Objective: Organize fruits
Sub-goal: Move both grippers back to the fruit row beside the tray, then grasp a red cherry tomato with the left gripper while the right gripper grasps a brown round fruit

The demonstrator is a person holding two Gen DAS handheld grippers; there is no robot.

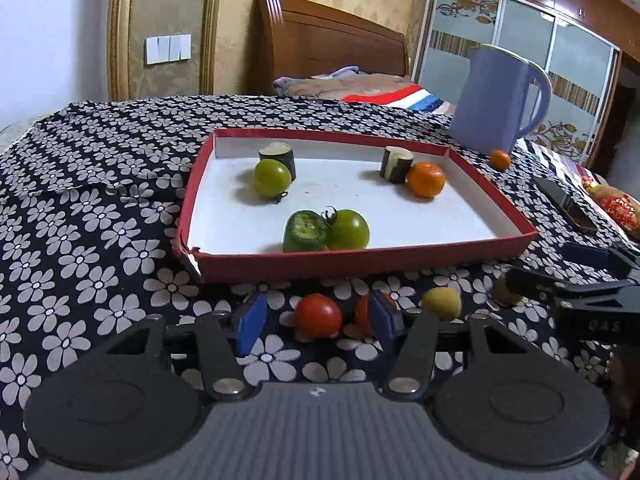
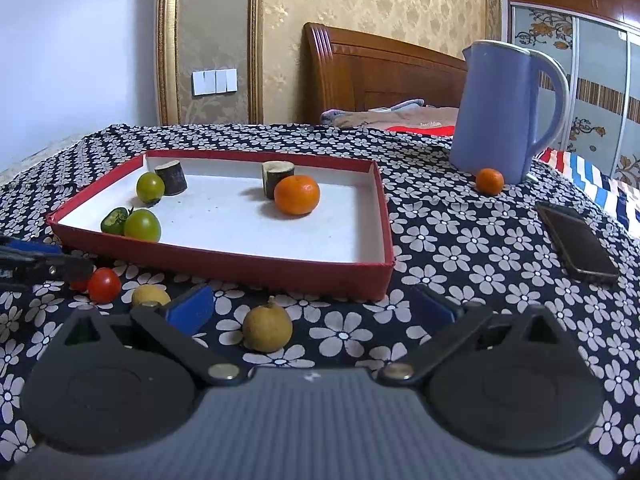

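Note:
A red-rimmed white tray (image 1: 400, 259) (image 2: 384, 216) holds two green tomatoes (image 1: 347, 229), a cut green piece (image 1: 304, 232), an orange (image 1: 425, 179) (image 2: 297, 194) and two dark cut stumps (image 1: 397, 164). My left gripper (image 1: 318, 320) is open around a red tomato (image 1: 318, 315) on the cloth, with a second red one (image 1: 362, 316) behind its right finger. My right gripper (image 2: 316, 308) is open around a yellow-brown fruit (image 2: 267, 328). Another yellow fruit (image 1: 440, 303) (image 2: 150, 296) lies between the grippers.
A blue kettle (image 1: 496, 104) (image 2: 504, 112) stands at the back right with a small orange (image 1: 500, 159) (image 2: 489, 181) at its base. A black phone (image 2: 576, 240) lies at the right. A flowered black cloth (image 1: 100, 220) covers the table; a bed is behind.

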